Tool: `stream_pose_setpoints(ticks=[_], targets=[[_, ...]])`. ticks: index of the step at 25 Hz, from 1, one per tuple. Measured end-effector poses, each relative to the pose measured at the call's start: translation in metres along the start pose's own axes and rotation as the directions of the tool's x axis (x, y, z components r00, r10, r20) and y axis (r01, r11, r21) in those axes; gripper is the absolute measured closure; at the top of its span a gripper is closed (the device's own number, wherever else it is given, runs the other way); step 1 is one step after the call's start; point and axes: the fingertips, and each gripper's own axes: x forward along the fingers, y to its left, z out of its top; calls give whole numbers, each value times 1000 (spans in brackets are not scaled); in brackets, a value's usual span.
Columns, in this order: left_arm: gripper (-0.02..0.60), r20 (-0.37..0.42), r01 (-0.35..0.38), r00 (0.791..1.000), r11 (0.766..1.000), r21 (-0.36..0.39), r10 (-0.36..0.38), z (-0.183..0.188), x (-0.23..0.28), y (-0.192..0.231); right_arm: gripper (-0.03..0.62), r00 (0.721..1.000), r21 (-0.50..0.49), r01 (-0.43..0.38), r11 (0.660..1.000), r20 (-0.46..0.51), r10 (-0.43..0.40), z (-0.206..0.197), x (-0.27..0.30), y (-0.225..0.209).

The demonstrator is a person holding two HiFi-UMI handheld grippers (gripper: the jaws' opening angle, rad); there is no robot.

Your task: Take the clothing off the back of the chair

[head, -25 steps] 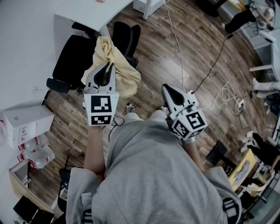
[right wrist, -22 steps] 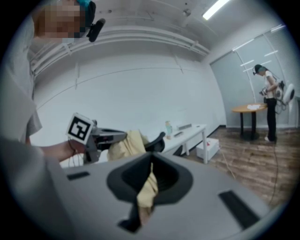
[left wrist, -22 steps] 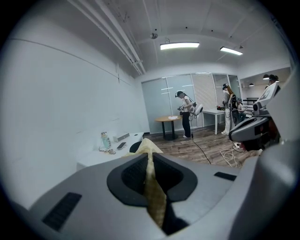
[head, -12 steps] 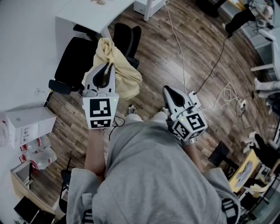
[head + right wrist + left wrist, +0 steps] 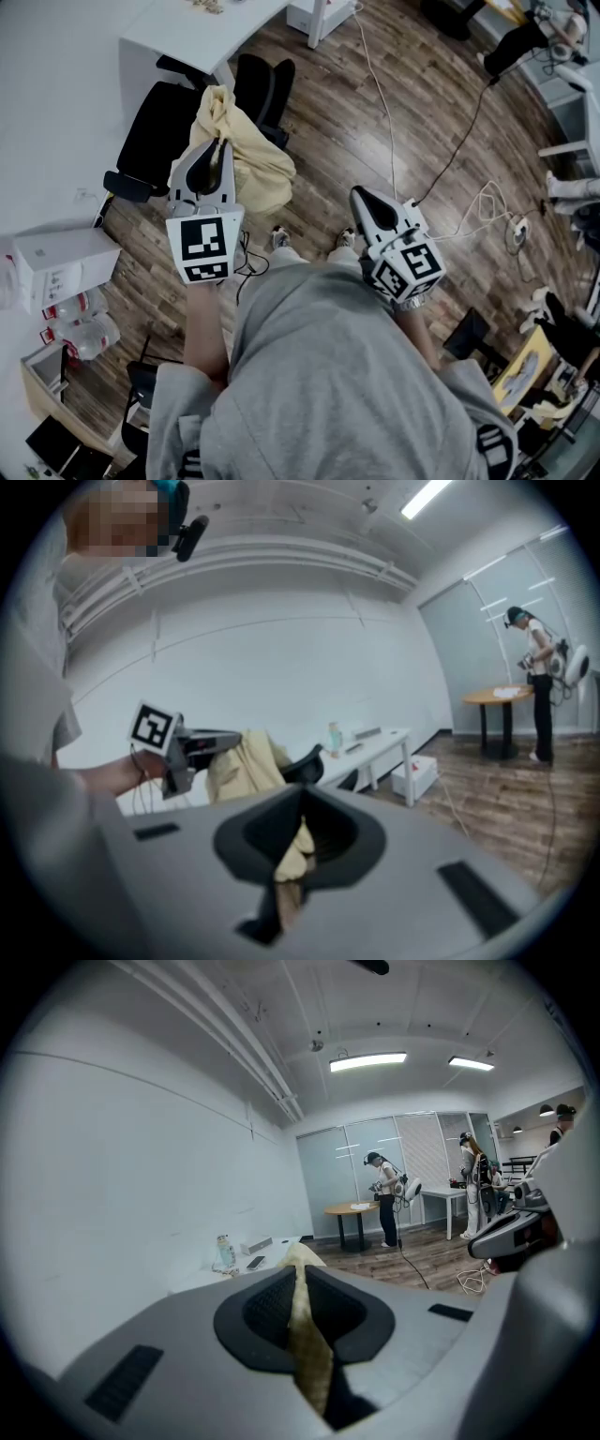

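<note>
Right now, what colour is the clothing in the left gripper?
A pale yellow cloth garment, clearest in head view.

Dark wood plank floor (image 5: 375,141) with loose cables (image 5: 473,202). White desk (image 5: 178,33) against plain white wall (image 5: 122,1176). White box (image 5: 61,262) on floor. Ceiling strip lights (image 5: 367,1061) on. Glass partition (image 5: 333,1180) and round table (image 5: 352,1209) far back.

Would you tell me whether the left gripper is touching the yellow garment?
Touching: the left gripper view shows the left gripper pinching a fold of the yellow garment.
</note>
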Motion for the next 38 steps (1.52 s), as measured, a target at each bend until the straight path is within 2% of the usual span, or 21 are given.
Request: stream_pose_setpoints(ticks=[16,38], targets=[[520,41,-140,989,990,-8,140,21,-22,-12,560,995,-26,-98,995,-31,98,4,-9,-13],[520,54,-237,970,971,-2,237,46,-27,-44,560,981,-41,-192,981,-47,190,12,-21,-48]])
